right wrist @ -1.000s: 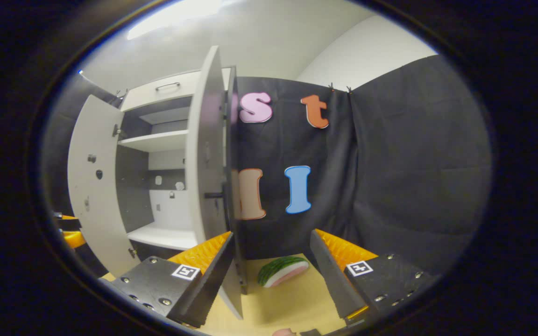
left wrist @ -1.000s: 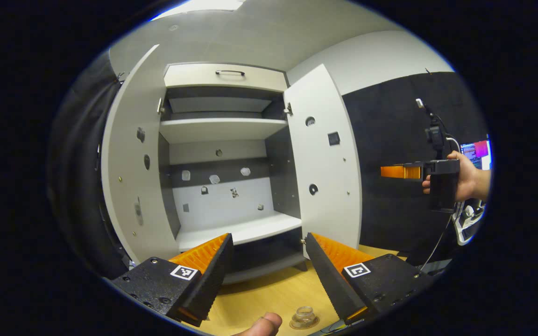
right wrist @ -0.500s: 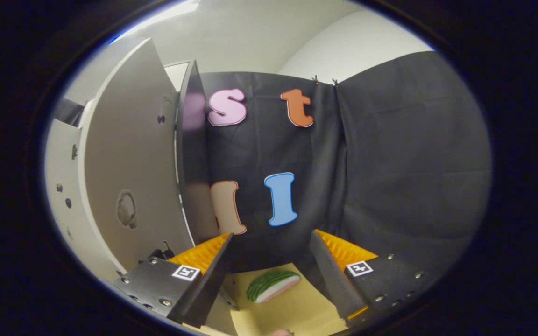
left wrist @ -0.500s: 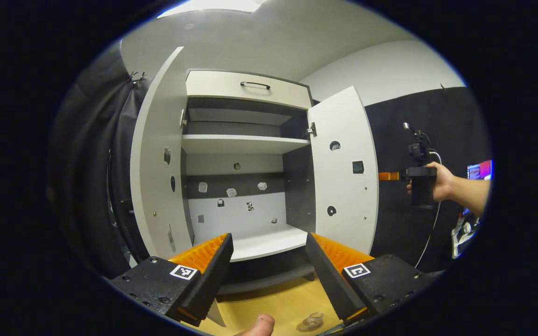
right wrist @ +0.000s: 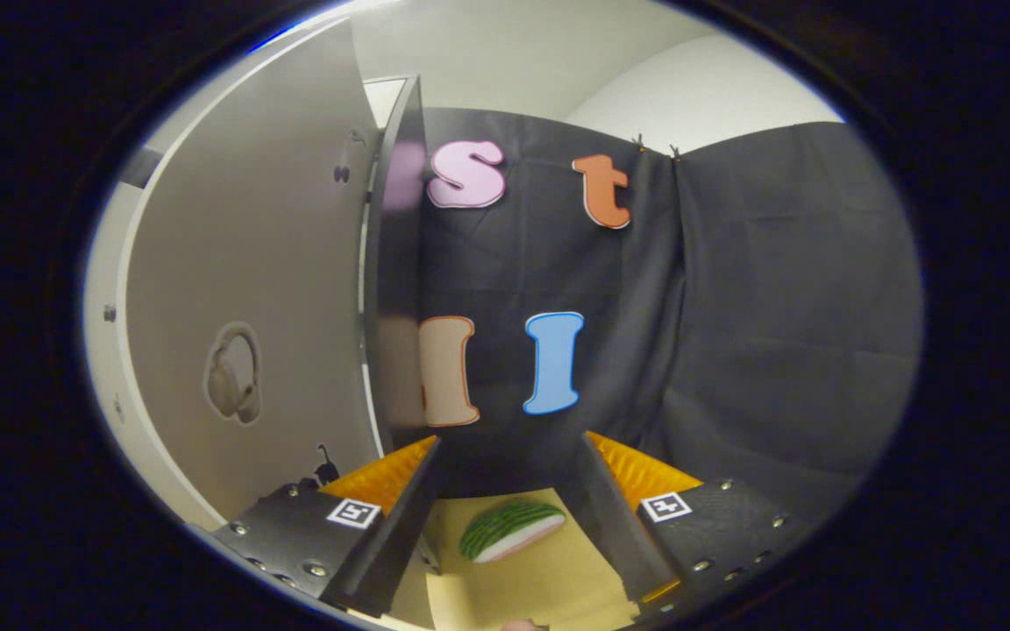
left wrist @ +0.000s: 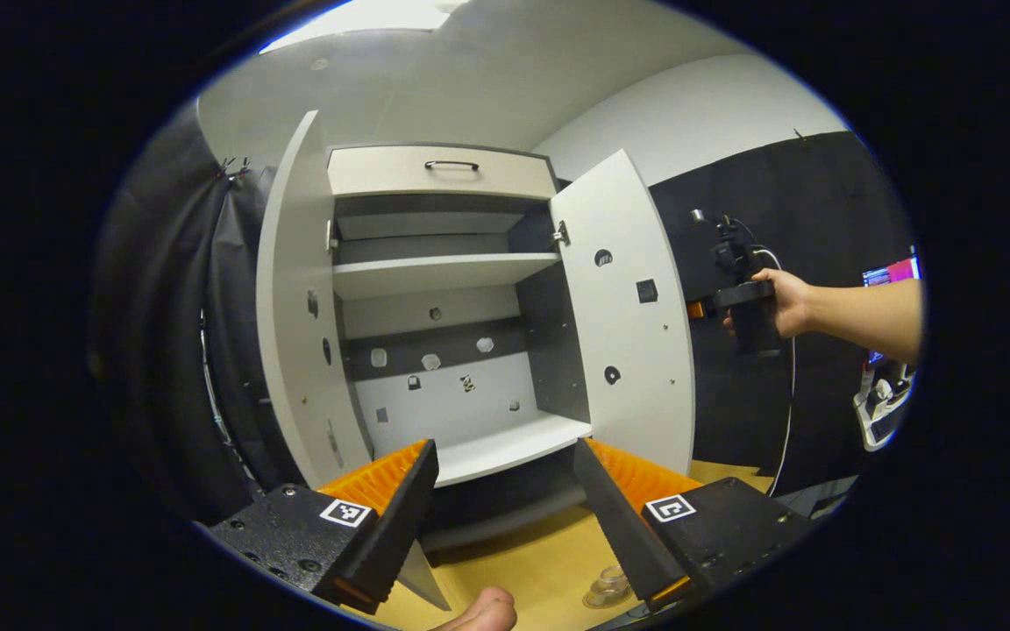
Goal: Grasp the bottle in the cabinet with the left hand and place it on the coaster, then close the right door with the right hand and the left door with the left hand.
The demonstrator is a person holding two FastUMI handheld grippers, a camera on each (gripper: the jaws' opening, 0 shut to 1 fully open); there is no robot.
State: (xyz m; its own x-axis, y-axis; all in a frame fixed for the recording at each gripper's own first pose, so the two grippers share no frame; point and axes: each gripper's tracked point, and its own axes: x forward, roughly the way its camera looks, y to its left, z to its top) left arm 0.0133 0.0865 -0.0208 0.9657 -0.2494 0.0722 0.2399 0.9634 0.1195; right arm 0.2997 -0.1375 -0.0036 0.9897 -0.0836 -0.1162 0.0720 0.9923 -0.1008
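The small clear glass bottle (left wrist: 608, 585) is seen low on the wooden tabletop (left wrist: 522, 561), beside the left gripper (left wrist: 501, 517), held wide open and empty. The right gripper (right wrist: 505, 513), likewise open, is held out on an extended forearm beside the white right cabinet door (left wrist: 623, 307).

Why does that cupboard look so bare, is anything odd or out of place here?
Nothing looks damaged or spilled. The cabinet stands with both doors open and bare shelves. One oddity: a watermelon slice lies on the wooden table beside the right door.
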